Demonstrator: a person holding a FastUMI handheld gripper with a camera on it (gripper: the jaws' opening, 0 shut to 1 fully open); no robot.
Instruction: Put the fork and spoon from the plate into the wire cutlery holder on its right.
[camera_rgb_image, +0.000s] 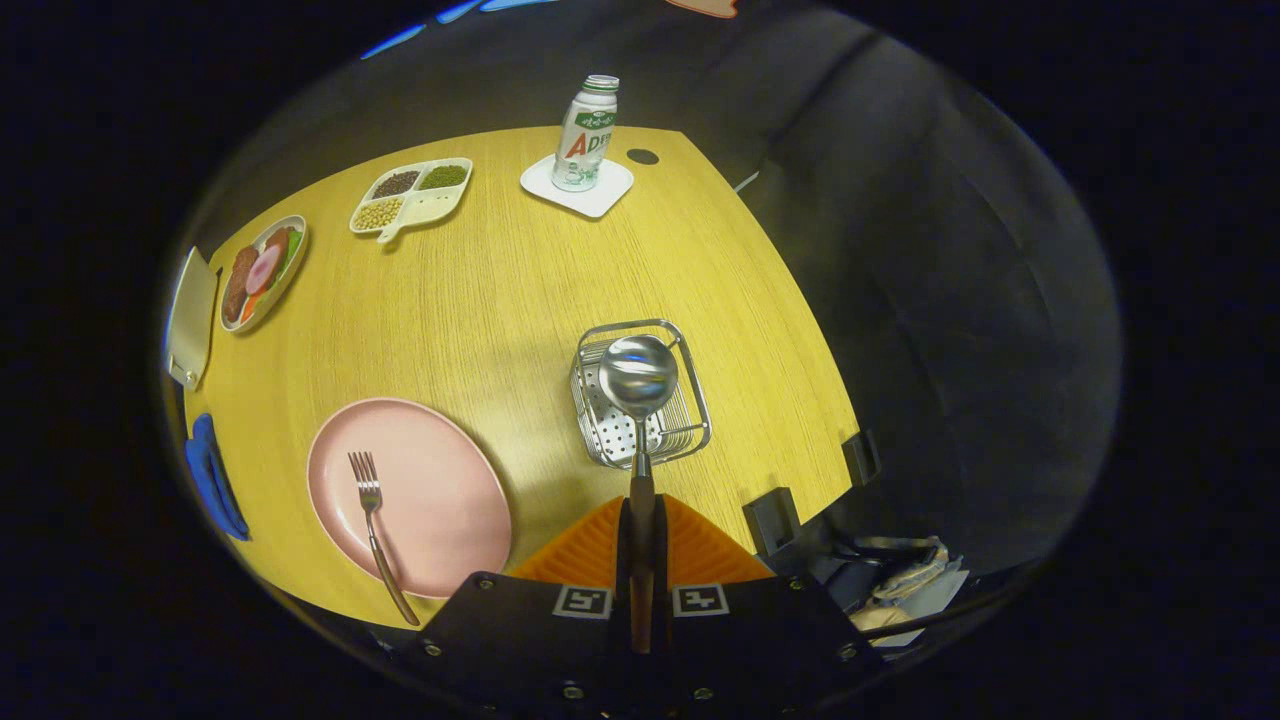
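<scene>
My gripper (640, 520) is shut on the spoon's handle, both fingers pressed against it. The spoon (638, 378) points forward, its shiny bowl held over the mouth of the wire cutlery holder (690, 425). The holder stands on the yellow wooden table just ahead of the fingers. To its left sits the pink plate (440, 480), and the fork (375, 525) lies on it with its tines pointing away from me and its brown handle hanging over the plate's near rim.
Farther back stand a bottle (588, 135) on a white coaster (578, 186), a divided tray of beans (412, 197) and an oval dish of food (262, 272). A blue object (212, 478) lies left of the plate. The table edge (800, 300) drops off right of the holder.
</scene>
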